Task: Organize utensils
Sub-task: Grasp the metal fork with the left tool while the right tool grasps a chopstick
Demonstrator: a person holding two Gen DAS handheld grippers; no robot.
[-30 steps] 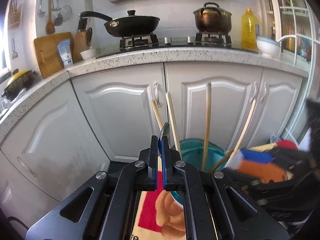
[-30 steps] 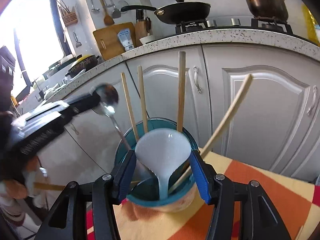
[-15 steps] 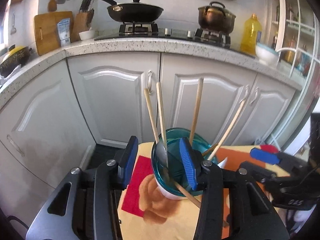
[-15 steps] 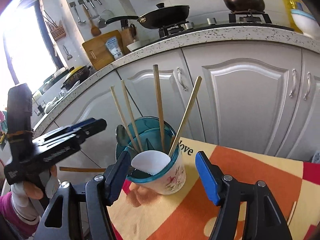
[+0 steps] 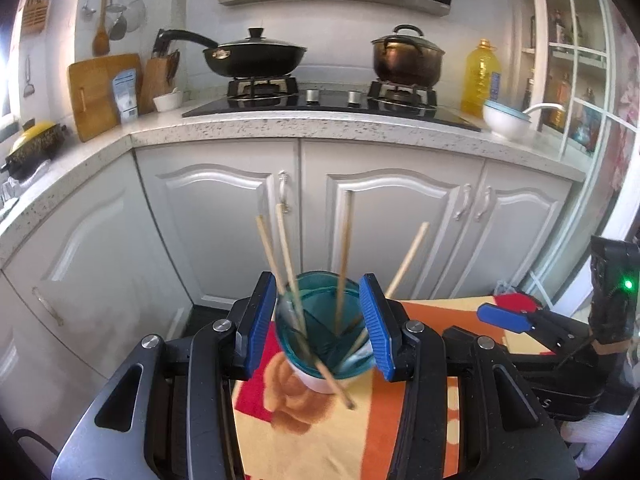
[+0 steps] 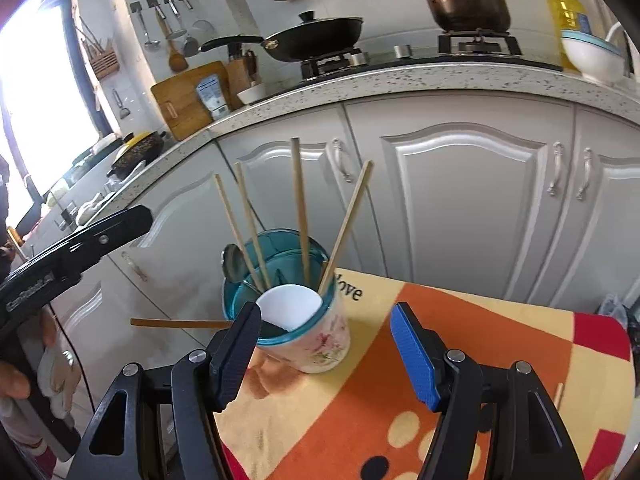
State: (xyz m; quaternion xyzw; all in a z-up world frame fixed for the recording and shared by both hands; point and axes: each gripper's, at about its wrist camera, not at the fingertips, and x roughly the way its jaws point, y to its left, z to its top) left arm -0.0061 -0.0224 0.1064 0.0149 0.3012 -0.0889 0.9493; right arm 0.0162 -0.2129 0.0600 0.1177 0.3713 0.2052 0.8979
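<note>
Your left gripper (image 5: 323,326) hangs level in front of the utensil cup (image 5: 320,376), its blue pads spread wide and empty, one on each side of the cup's teal rim as that camera sees it. From the right wrist view the same tool (image 6: 80,244) reaches in from the left, and whether its pads touch the cup cannot be told.

Your right gripper (image 6: 326,354) sits low over the patterned cloth (image 6: 360,420), just near of the cup (image 6: 316,344), jaws wide apart and holding nothing. The cup stands at the far left corner of the cloth.

Inside it, four wooden chopsticks (image 6: 300,208) stand tilted, a metal spoon (image 6: 236,264) leans at the left rim, and a white spoon (image 6: 290,306) rests bowl up at the near edge. One more wooden stick (image 5: 334,384) lies slanted across the cup's near side in the left view; its upper end is lost among the others. In the right view a stick (image 6: 180,323) pokes out leftward behind your pad, its near end hidden.
</note>
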